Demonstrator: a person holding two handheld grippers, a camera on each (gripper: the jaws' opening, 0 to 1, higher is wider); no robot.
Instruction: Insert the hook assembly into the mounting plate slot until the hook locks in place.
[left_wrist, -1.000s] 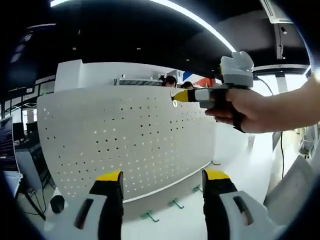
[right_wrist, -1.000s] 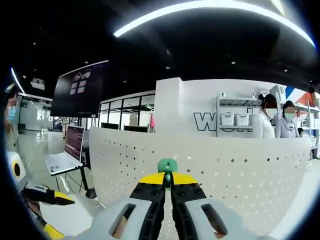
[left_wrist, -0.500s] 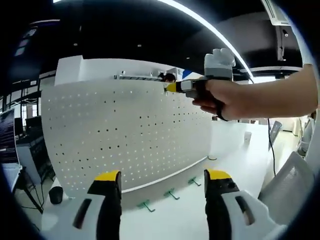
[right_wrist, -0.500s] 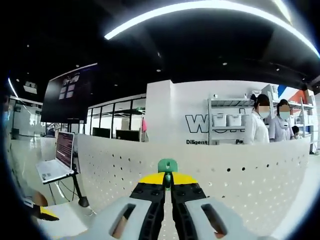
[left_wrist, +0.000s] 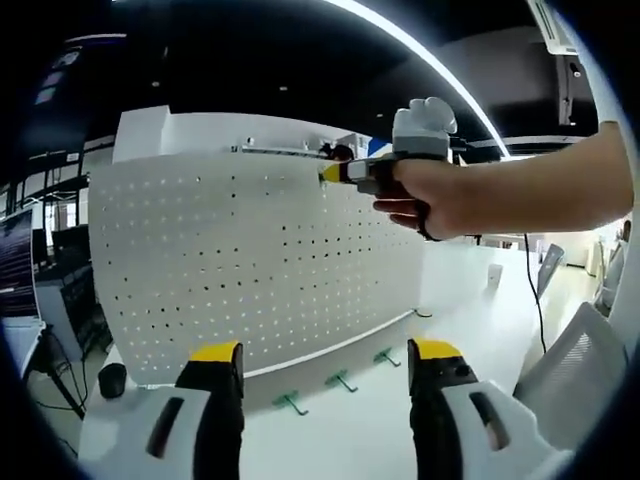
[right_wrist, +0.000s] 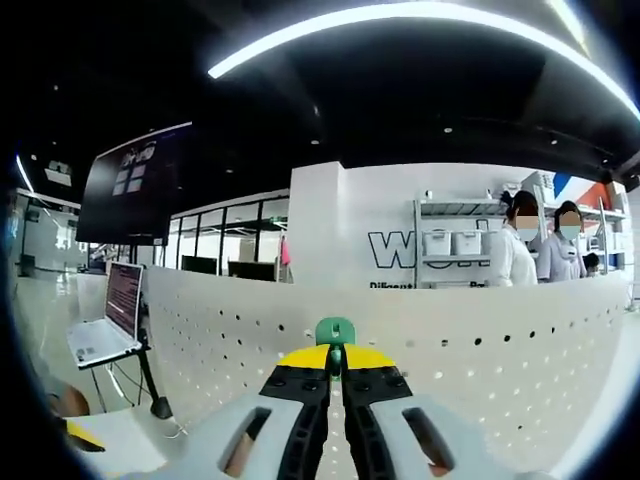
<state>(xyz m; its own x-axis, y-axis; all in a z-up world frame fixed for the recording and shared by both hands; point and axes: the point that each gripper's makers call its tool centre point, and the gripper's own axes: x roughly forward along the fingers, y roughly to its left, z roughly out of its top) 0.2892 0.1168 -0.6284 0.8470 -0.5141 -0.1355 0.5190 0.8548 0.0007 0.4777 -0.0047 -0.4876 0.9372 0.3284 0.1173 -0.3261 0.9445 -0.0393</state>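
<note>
The white perforated mounting plate (left_wrist: 250, 270) stands upright on the table. In the left gripper view my left gripper (left_wrist: 325, 356) is open and holds nothing, well short of the plate. A hand brings my right gripper (left_wrist: 336, 172) in from the right, with its yellow tips near the plate's top edge. In the right gripper view the right gripper (right_wrist: 336, 358) is shut on a green hook (right_wrist: 335, 330), whose top stands above the jaws in front of the plate (right_wrist: 480, 340). Three more green hooks (left_wrist: 342, 380) lie on the table at the plate's foot.
The plate and hooks rest on the white table (left_wrist: 360, 440). A small black object (left_wrist: 112, 380) sits at the plate's left end. Off to the left is an open laptop (right_wrist: 100, 320). Two people (right_wrist: 515, 255) stand by shelves behind the plate.
The hand with my right gripper has moved left along the plate's top edge. The plate looms a little larger in the right gripper view. My left gripper stays open.
</note>
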